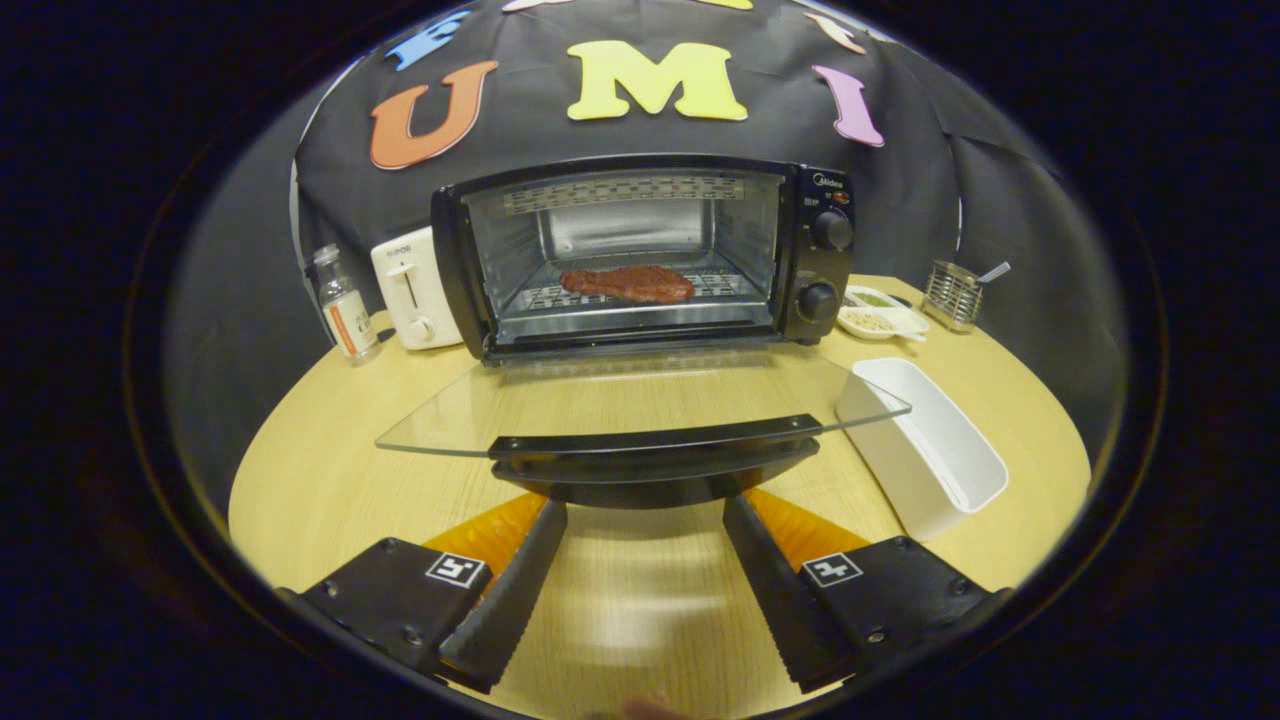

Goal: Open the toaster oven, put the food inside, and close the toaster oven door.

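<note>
Black toaster oven (640, 255) with shiny metal interior, standing at the far side of the round pale-wood desk (330, 480) against the black cloth wall, two round black knobs stacked on its right-hand control panel. Clear glass door (600, 400) folded all the way down, lying roughly level above the desk and reaching toward the gripper, its long black handle bar (655, 445) along the near edge. Flat reddish-brown slab of meat (628, 283) resting on the wire rack (720, 288) inside the cavity, about centred, apart from both side walls. Gripper (645, 545) just short of the handle, fingers spread wide with bare desk between them, the tips close under or against the handle's near edge; contact hard to judge. Nothing pinched. Right of the door's corner, an empty white rectangular plastic bin (925, 450), its far end very close to the glass edge. Behind the bin and beside the oven's right foot, a small white divided dish (880, 312) with green and tan fillings, then a metal wire holder (950, 295) with a pale handle sticking out. Left of the oven, a white pop-up toaster (412, 290) just beside its wall, and farther left a small clear bottle (342, 305) with an orange label near the desk's rim. Open desk surface left of the door and around the fingers.
</note>
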The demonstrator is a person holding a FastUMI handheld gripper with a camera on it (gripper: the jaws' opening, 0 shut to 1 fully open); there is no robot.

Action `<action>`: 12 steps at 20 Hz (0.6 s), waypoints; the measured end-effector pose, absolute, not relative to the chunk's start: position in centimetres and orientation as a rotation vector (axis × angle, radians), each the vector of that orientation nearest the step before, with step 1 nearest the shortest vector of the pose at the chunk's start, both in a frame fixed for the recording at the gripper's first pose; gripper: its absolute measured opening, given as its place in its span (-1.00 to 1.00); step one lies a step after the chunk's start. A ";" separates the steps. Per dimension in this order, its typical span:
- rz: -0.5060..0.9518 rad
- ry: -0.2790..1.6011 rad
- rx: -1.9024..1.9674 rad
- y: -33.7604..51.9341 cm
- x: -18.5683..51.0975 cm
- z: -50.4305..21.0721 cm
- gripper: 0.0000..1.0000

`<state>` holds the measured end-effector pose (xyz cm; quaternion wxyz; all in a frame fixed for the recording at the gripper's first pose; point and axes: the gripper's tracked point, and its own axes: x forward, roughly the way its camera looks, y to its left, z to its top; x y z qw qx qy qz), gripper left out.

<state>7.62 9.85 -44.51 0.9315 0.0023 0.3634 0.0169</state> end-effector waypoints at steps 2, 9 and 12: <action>0.035 0.737 0.010 10.0 8.0 -44.1 1.00; 0.021 0.725 -0.011 10.1 9.5 -43.6 1.00; 0.033 0.727 -0.012 10.2 10.0 -43.0 1.00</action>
